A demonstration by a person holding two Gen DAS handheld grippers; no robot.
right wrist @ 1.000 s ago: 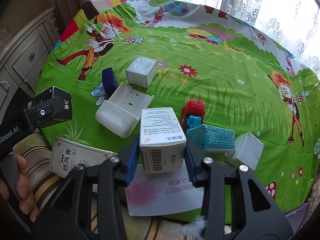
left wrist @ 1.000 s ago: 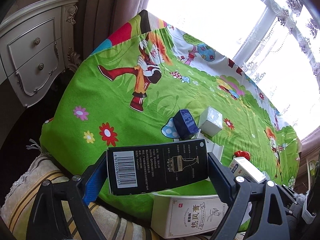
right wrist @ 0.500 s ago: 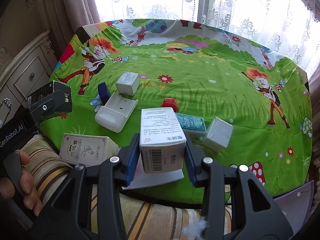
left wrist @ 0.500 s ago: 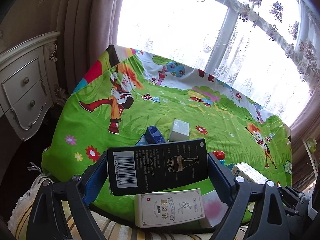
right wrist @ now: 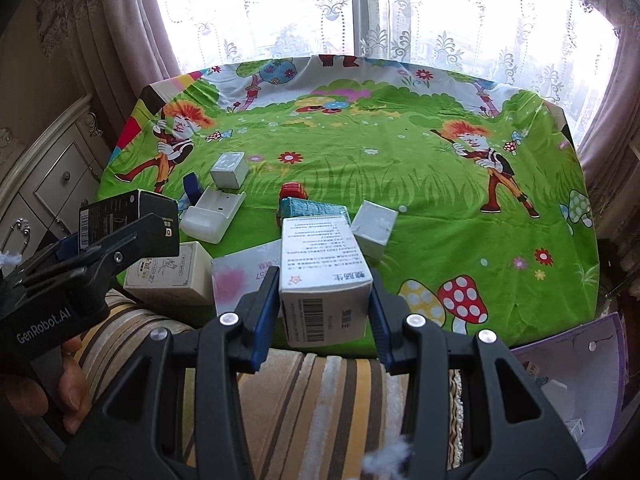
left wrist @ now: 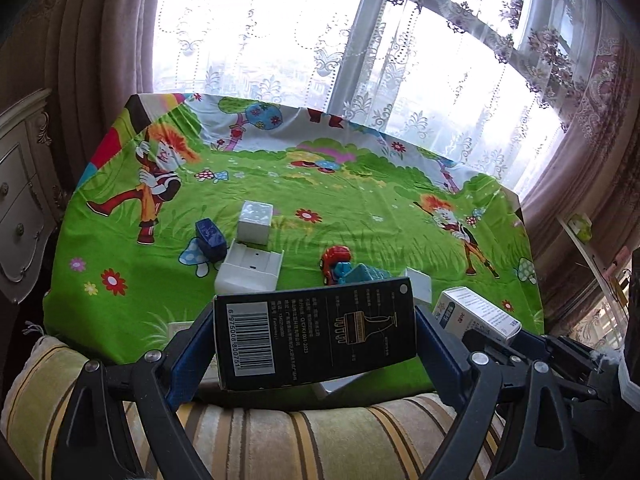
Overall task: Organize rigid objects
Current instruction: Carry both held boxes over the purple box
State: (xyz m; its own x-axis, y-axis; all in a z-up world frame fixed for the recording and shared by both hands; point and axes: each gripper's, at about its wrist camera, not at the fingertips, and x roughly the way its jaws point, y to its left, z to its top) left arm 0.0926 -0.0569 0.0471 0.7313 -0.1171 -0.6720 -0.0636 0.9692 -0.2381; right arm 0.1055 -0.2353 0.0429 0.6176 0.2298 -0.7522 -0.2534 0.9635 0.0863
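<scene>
Left wrist view: we're holding the black box (left wrist: 316, 332) clamped lengthwise in the left gripper (left wrist: 314, 344), blue pads pressing both short ends, barcode end at the left pad. Compared with a second ago, the table has dropped lower and farther out in the frame, and the window now fills the top half; we're pulling back and up off the green tablecloth (left wrist: 360, 200). The box hasn't shifted between the pads. Striped cushion (left wrist: 320, 432) is now right under the jaws. Left on the cloth: white cube (left wrist: 255, 222), dark blue box (left wrist: 210, 238), open white tray (left wrist: 250, 270), red toy car (left wrist: 334, 260).

Right wrist view: the right gripper (right wrist: 322, 312) is clamped on the white medicine box (right wrist: 320, 276), pads on its two long sides, barcode face toward the camera. Grip looks unchanged from a second ago; same retreat, with the table edge now ahead of the box instead of under it. The left gripper with its black box shows at the left edge, a hand (right wrist: 44, 392) on its handle. A cream box (right wrist: 168, 276) and a pink-and-white flat box (right wrist: 244, 276) sit at the near table edge, a teal box (right wrist: 312, 208) behind.

Our read: both picks are done and we're in the carry phase. Drop-off isn't certain; the purple-rimmed container (right wrist: 572, 392) at lower right is a candidate.
</scene>
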